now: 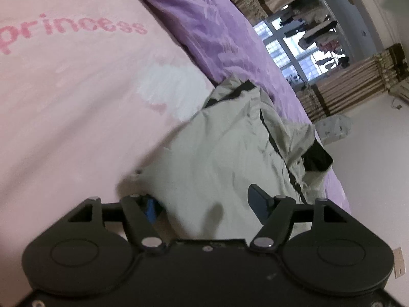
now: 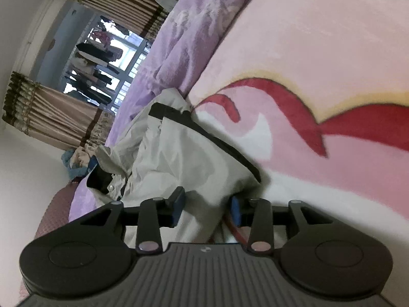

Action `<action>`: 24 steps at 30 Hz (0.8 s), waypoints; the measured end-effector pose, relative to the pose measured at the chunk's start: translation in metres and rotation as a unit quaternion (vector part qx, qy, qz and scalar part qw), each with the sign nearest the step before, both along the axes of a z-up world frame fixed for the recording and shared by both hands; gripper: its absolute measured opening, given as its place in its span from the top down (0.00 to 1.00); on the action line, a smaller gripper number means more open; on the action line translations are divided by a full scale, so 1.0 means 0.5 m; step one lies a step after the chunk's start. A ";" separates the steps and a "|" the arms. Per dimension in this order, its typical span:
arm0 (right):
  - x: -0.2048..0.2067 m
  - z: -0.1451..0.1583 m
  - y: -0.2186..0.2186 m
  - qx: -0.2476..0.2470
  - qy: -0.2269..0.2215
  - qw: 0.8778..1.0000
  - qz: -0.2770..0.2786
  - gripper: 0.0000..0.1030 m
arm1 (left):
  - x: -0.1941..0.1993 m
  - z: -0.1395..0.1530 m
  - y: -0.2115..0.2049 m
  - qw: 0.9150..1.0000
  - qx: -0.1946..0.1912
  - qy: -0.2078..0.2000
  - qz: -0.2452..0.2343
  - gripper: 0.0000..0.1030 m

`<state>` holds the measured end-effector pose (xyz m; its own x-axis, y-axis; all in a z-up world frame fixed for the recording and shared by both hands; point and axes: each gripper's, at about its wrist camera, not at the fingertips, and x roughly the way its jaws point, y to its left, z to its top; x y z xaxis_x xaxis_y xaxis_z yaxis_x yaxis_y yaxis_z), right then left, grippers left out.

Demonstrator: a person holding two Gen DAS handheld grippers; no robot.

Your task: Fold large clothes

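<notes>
A pale grey-green jacket (image 1: 230,148) with black trim lies crumpled on a pink blanket (image 1: 64,97). In the left wrist view my left gripper (image 1: 204,204) stands open low over the jacket's near edge. Cloth lies between its fingers (image 1: 258,202), and the pads are not pressing on it. The right wrist view shows the same jacket (image 2: 179,153), its black-edged hem running toward the right. My right gripper (image 2: 207,208) is open over the near fold, with fabric in the gap between its blue pads (image 2: 236,212) and space on both sides.
A purple duvet (image 1: 217,25) is bunched along the far side of the bed (image 2: 184,38). Beyond it are a window (image 1: 301,51) with clothes hanging outside and tied brown curtains (image 2: 64,117). The pink blanket (image 2: 319,38) carries a red pattern.
</notes>
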<state>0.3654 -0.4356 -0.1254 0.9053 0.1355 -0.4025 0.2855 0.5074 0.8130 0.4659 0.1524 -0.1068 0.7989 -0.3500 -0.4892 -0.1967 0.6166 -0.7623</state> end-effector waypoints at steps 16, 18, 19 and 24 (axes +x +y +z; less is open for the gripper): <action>-0.049 0.086 0.010 -0.033 -0.058 0.998 0.006 0.92 | -0.059 0.125 -0.003 0.996 0.075 -0.047 -0.025 0.96; -0.077 0.103 0.008 -0.034 -0.069 0.997 0.012 0.92 | -0.101 0.142 0.004 0.994 0.081 -0.057 -0.039 0.96; -0.096 0.106 0.005 -0.037 -0.072 0.997 0.016 0.92 | -0.121 0.140 0.007 0.994 0.083 -0.057 -0.045 0.96; -0.164 0.062 -0.014 -0.042 -0.041 0.998 0.031 0.92 | -0.219 0.074 0.025 0.994 0.085 -0.029 -0.062 0.96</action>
